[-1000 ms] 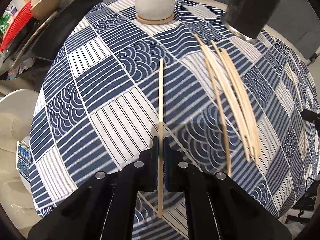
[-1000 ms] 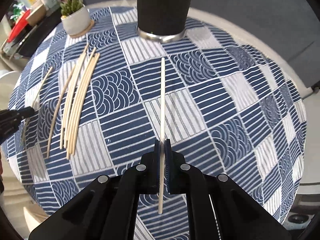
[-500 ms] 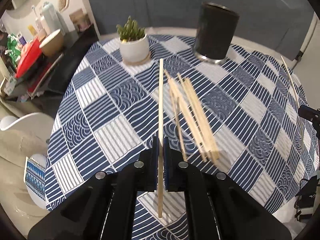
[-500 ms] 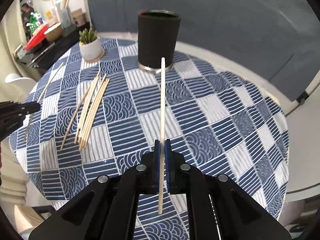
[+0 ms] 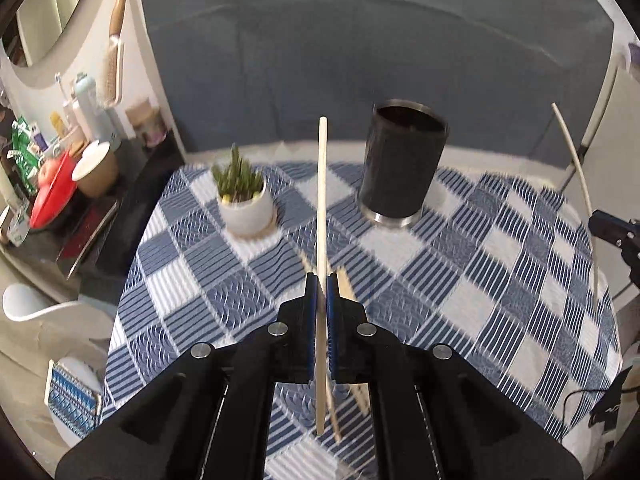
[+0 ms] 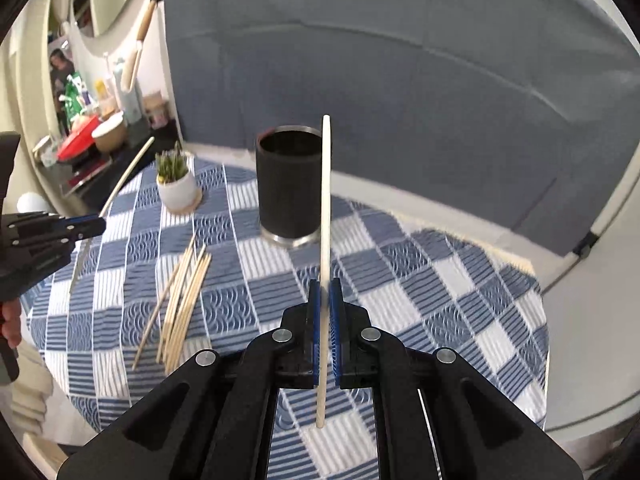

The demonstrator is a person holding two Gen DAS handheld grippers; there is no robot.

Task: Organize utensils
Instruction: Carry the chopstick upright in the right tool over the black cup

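My left gripper (image 5: 321, 286) is shut on a pale wooden chopstick (image 5: 322, 200), held above the round table and pointing toward the black cylindrical holder (image 5: 402, 164). My right gripper (image 6: 325, 292) is shut on another chopstick (image 6: 326, 200), its tip in front of the same black holder (image 6: 290, 184). A loose bundle of several chopsticks (image 6: 184, 300) lies on the cloth at the left in the right wrist view; the left gripper's fingers largely hide it in the left wrist view. Each gripper shows in the other's view: the right gripper (image 5: 596, 220) and the left gripper (image 6: 98, 223).
The blue-and-white patterned tablecloth (image 5: 500, 280) covers the round table. A small potted plant (image 5: 244, 200) in a white pot stands left of the holder. A cluttered side counter with a red item (image 5: 52, 196) sits far left; a white chair (image 5: 48, 316) is beside the table.
Both grippers have risen well above the table with their chopsticks and tilted up, so the holder, the plant and the grey wall behind have come into view.
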